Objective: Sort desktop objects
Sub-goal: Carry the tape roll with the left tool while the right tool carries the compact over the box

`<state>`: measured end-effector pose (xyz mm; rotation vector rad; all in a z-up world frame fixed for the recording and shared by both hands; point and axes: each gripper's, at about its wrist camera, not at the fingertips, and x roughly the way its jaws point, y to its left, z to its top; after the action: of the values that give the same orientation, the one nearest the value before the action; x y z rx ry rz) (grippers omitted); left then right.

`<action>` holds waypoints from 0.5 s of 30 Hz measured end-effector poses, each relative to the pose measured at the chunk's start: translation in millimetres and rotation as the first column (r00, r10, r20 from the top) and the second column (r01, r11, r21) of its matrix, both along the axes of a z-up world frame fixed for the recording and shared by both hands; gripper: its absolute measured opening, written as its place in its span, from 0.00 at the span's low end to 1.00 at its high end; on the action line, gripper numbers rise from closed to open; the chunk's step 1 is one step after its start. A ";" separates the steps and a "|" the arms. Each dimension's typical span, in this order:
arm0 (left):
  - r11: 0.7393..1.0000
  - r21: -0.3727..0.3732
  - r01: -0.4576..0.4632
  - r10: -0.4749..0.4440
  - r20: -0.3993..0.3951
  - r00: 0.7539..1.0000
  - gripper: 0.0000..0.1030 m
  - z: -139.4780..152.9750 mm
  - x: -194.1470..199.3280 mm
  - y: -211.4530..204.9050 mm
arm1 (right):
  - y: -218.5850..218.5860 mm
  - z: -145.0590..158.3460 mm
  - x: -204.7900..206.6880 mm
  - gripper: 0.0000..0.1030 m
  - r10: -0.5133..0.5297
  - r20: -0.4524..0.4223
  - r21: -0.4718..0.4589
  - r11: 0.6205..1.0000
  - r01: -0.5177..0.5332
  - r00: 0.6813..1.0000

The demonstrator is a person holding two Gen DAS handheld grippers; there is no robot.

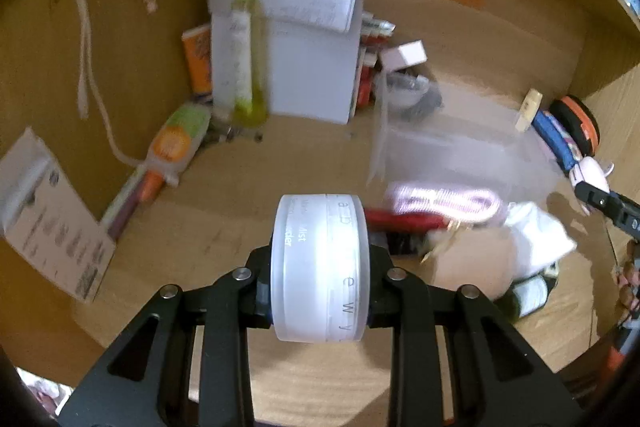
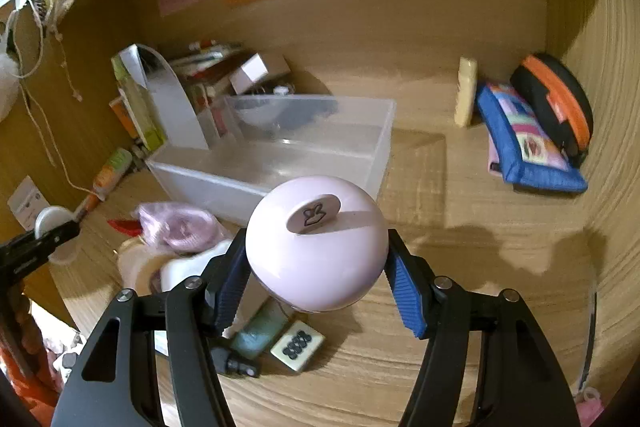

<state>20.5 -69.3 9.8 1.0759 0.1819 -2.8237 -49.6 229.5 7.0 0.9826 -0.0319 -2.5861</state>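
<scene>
Only the left wrist view shows the left gripper (image 1: 320, 267), its jaws clamped on a frosted white round jar (image 1: 320, 267) with faint lettering, held above the wooden desk (image 1: 224, 203). Only the right wrist view shows the right gripper (image 2: 316, 267), its blue ribbed pads (image 2: 408, 301) pressing both sides of a pale pink rounded ball-shaped object (image 2: 316, 251) with a flat disc on top bearing a small drawn figure. Beyond the pink ball sits a clear rectangular plastic bin (image 2: 372, 147), which looks empty; the left view blurs it. A white upright file holder (image 2: 168, 95) stands at the bin's far left with books behind it. Near left lies a heap: a pink pouch (image 2: 176, 227), a red item and white pieces. On the far right a blue patterned pouch (image 2: 520, 139) leans against a black and orange case (image 2: 560, 103) against the wooden side wall. The desk to the right of the bin lies bare.
</scene>
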 end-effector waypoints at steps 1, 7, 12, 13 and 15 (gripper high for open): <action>1.000 0.003 0.018 -0.018 -0.011 1.000 0.28 4.1 -5.6 3.6 | -0.3 2.4 0.6 0.59 0.001 -0.007 -0.004 1.000 -0.001 1.000; 0.998 -0.011 0.064 -0.065 -0.047 0.997 0.28 21.1 -30.6 21.2 | -3.9 17.2 -1.6 0.59 0.009 -0.046 -0.015 1.000 -0.009 0.999; 0.997 -0.034 0.063 -0.065 -0.074 0.995 0.28 33.7 -56.3 29.2 | -10.4 26.5 -12.3 0.59 0.033 -0.062 0.002 0.999 -0.033 0.998; 0.997 -0.029 0.071 -0.073 -0.075 0.995 0.28 36.4 -62.6 30.0 | -11.1 28.1 -14.0 0.59 0.036 -0.065 0.002 0.999 -0.036 0.997; 0.996 -0.023 0.082 -0.084 -0.076 0.994 0.28 41.2 -71.5 31.8 | -13.1 31.8 -18.5 0.59 0.039 -0.072 0.005 0.999 -0.039 0.997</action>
<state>-50.9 -37.5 51.0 0.9943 0.1188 -2.9363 -68.1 216.5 38.9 0.8821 0.0101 -2.5843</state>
